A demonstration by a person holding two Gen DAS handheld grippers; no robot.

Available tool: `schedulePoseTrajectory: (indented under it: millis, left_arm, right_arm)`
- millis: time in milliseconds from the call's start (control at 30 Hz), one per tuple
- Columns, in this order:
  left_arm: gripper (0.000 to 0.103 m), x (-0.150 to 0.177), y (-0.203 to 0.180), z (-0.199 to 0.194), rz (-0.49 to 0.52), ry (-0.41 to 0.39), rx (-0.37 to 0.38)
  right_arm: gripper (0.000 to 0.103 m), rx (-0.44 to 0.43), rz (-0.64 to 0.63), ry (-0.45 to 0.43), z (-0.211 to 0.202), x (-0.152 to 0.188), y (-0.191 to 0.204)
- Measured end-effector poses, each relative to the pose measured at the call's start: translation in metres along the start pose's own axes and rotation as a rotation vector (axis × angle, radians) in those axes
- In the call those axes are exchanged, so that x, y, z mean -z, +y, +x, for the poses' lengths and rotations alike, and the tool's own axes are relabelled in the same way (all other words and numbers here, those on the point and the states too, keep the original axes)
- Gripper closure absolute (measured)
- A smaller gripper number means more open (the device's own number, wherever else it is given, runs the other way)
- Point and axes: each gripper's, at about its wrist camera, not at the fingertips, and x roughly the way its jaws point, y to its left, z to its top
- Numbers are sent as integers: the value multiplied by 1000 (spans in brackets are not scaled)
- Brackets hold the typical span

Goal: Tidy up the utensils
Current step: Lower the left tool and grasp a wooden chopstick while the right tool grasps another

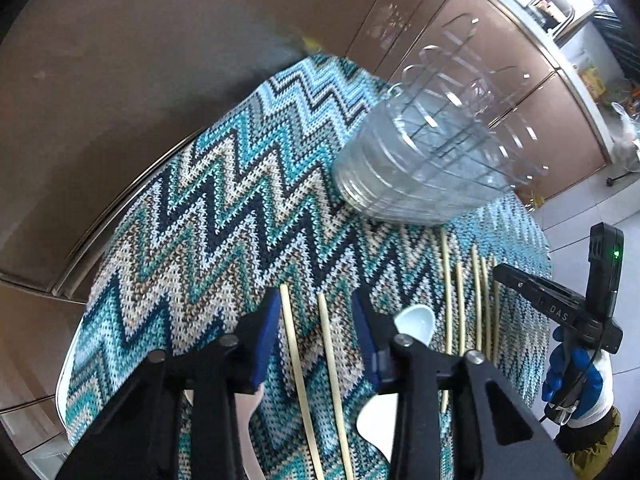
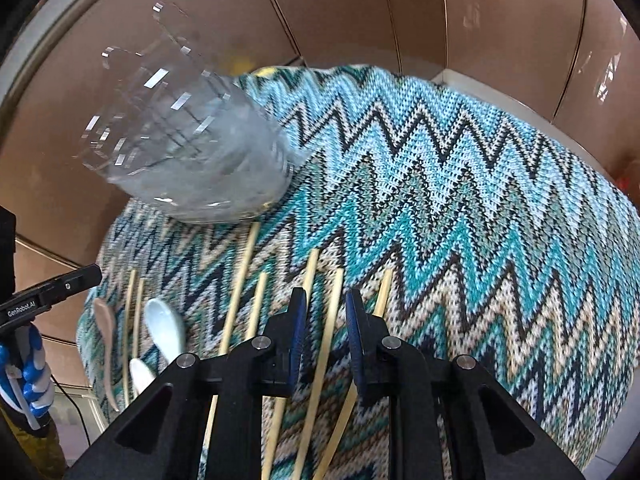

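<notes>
Chopsticks [image 2: 328, 320] lie near on the cloth [image 2: 460, 184], clear holder [image 2: 192, 160] far left. Thin, light, slippery; pinch mid-length. Right gripper [image 2: 326, 320] and left gripper [image 1: 316, 320] both straddle sticks part-open, gripping nothing.

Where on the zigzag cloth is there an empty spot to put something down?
Bare cloth lies wide open right of the clear holder, beyond the chopstick tips. More lies left of the holder in the left view. It's crowded near the chopsticks and white spoons.
</notes>
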Motion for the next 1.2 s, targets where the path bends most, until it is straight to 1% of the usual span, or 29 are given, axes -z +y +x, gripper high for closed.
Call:
schedulePoseTrajectory:
  millis: [200, 267, 500, 633, 867, 967, 1133, 1200]
  left_arm:
    - [84, -6, 3, 16, -10, 57, -25]
    - [86, -7, 3, 23, -15, 75, -39]
    - [88, -10, 4, 40, -30, 121, -89]
    - [88, -13, 8, 50, -42, 143, -98]
    - [88, -18, 6, 61, -31, 140, -108]
    - [92, -18, 3, 65, -37, 130, -124]
    - [98, -17, 3, 65, -55, 109, -138]
    - [98, -17, 3, 62, -53, 94, -141]
  right_arm:
    - [87, 13, -4, 41, 11, -5, -3]
    - [87, 16, -6, 49, 12, -6, -4]
    - [88, 22, -21, 69, 21, -5, -6]
    - [88, 29, -29, 79, 20, -4, -1]
    - [87, 37, -35, 104, 31, -13, 4]
    - [88, 39, -29, 107, 34, -17, 4]
    - [95, 56, -17, 96, 38, -19, 2]
    - [96, 49, -6, 91, 36, -18, -3]
